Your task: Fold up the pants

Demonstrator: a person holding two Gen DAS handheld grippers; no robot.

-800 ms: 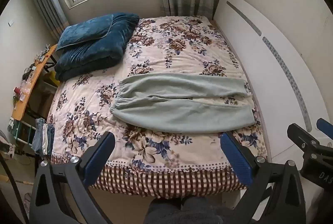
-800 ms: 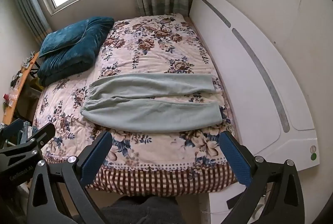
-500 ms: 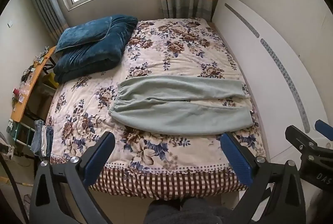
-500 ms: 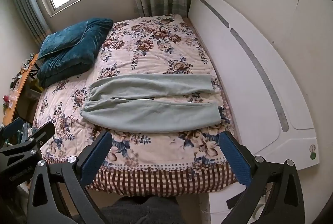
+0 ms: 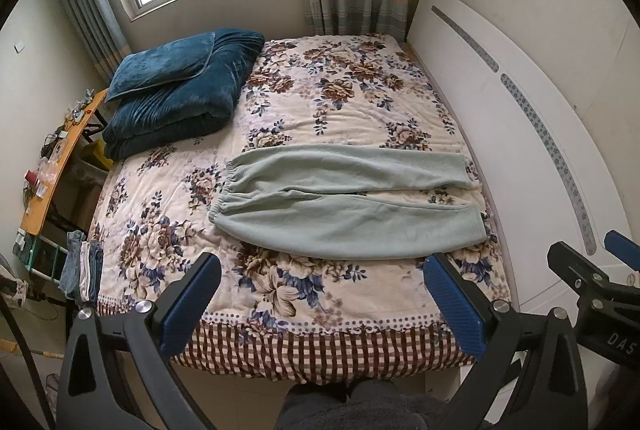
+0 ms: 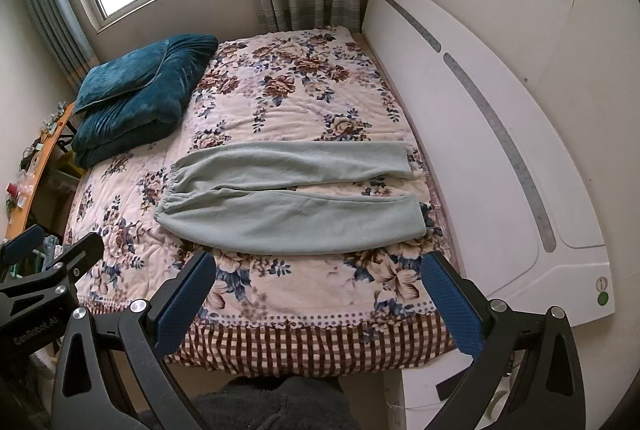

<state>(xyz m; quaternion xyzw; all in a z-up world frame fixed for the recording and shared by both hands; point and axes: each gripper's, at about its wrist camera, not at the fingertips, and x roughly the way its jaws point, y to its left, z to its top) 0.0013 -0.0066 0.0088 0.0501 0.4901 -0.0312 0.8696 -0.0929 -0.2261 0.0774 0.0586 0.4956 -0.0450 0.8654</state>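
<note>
Pale green pants [image 5: 344, 202] lie flat across the floral bed, also in the right wrist view [image 6: 288, 198]. The elastic waistband is at the left, both legs run to the right, slightly apart. My left gripper [image 5: 320, 294] is open and empty, held above the bed's near edge, short of the pants. My right gripper [image 6: 316, 290] is open and empty at the same distance. Each gripper shows at the edge of the other's view.
A folded dark blue blanket with a pillow [image 5: 176, 90] sits at the bed's far left. A white headboard [image 5: 520, 134] runs along the right side. A wooden desk [image 5: 52, 170] with clutter stands left of the bed. Window and curtains are at the far end.
Both grippers have drifted slightly, so the bed and pants sit a little lower in the views. The pants have not moved. Both grippers stay open.
</note>
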